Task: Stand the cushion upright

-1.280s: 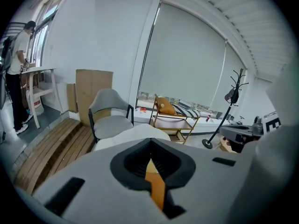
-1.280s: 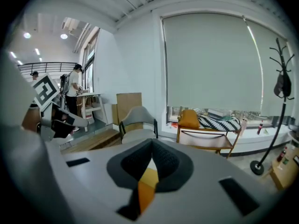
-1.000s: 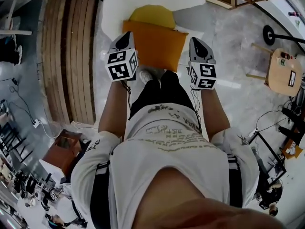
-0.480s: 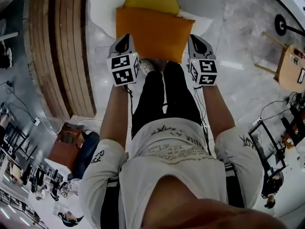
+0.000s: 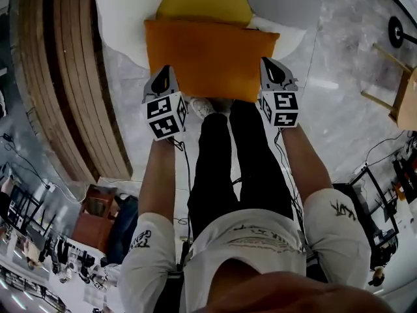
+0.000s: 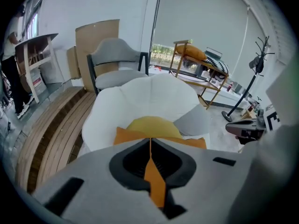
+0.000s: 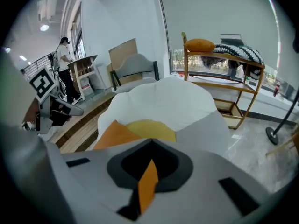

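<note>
Orange cushion (image 5: 210, 57) lies flat across front of white chair (image 5: 124, 18), over its yellow pad (image 5: 202, 2); left gripper (image 5: 163, 74) and right gripper (image 5: 269, 67) each pinch a near corner, so the thin fabric bite may slip and the cushion flop off the chair's front.

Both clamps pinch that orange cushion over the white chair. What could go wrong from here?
The left gripper and right gripper each pinch only a thin bit of the orange cushion at its near corners, so the fabric might slip out. The yellow pad on the white chair looks domed, so the cushion, once released, might flop over or slide off.
</note>
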The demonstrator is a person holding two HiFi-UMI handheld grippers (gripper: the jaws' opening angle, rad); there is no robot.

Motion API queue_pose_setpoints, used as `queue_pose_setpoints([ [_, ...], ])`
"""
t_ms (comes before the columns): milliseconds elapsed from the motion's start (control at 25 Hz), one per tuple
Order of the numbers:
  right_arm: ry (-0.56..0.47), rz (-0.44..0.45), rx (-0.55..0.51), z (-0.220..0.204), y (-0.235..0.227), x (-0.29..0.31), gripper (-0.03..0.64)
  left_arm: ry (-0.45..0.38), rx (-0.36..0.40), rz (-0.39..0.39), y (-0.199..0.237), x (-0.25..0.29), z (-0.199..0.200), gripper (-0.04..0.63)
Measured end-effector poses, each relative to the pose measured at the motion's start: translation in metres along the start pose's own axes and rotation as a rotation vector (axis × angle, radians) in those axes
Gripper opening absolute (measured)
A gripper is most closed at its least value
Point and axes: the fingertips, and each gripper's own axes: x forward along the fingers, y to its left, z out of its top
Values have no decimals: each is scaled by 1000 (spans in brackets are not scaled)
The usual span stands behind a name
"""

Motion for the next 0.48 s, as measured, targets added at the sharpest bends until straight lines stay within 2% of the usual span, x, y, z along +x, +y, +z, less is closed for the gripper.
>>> queue_pose_setpoints([
  [240, 33, -33, 40, -31, -17, 45, 28, 46, -21, 21, 22, 39, -44, 21],
  [480, 83, -91, 33, -56, -40, 78, 29, 78, 5, 55, 42, 77, -61, 23],
])
